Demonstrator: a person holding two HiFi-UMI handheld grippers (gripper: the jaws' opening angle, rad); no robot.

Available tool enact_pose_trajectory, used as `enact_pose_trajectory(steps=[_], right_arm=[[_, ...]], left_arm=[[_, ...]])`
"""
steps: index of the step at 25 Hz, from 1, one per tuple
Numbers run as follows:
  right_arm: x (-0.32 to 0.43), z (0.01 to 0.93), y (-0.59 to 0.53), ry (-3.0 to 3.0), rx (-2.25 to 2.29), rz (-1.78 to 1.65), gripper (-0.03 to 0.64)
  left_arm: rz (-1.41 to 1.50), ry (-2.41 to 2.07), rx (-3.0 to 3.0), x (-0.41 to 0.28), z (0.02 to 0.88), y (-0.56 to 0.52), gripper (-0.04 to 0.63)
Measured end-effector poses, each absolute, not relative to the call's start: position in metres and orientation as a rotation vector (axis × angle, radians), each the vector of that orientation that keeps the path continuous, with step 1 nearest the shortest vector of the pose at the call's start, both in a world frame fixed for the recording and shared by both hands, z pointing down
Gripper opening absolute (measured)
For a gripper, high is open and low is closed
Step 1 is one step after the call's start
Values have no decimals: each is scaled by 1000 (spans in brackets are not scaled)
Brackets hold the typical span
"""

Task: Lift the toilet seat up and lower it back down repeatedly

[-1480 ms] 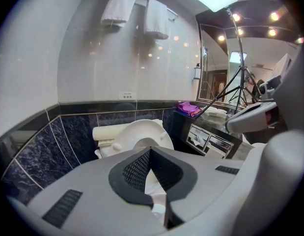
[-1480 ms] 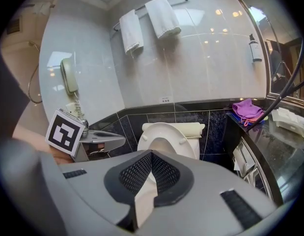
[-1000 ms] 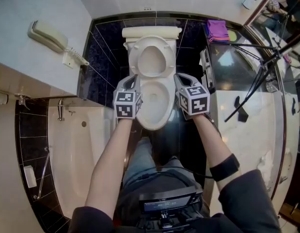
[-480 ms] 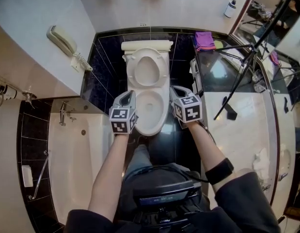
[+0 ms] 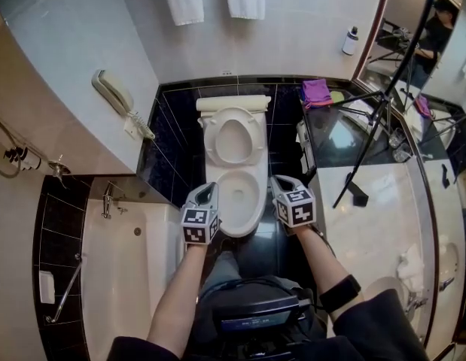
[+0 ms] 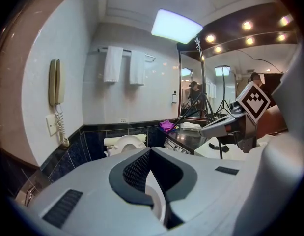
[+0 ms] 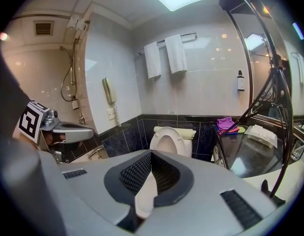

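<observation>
One toilet bowl [image 5: 251, 215] — seat [image 5: 214, 140] (raised).

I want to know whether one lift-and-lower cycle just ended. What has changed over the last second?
Both grippers have drawn back along the toilet bowl toward the person. The left gripper and right gripper now flank its front end. Nothing was taken hold of or let go, and both stay shut and empty. The seat stays raised.
</observation>
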State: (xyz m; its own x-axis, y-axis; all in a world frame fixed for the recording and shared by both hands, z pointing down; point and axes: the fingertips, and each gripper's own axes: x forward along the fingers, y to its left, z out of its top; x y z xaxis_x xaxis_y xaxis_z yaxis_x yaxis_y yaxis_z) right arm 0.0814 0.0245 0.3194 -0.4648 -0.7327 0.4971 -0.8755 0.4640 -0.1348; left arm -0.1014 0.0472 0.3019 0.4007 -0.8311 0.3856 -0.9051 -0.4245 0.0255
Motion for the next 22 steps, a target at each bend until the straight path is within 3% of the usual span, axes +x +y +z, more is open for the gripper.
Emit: enact_pose_trajectory(steps=[22], right_arm=[[94, 349, 4, -2301, 1352, 573, 17]], left_arm=[[485, -1529, 2371, -100, 331, 30, -9]])
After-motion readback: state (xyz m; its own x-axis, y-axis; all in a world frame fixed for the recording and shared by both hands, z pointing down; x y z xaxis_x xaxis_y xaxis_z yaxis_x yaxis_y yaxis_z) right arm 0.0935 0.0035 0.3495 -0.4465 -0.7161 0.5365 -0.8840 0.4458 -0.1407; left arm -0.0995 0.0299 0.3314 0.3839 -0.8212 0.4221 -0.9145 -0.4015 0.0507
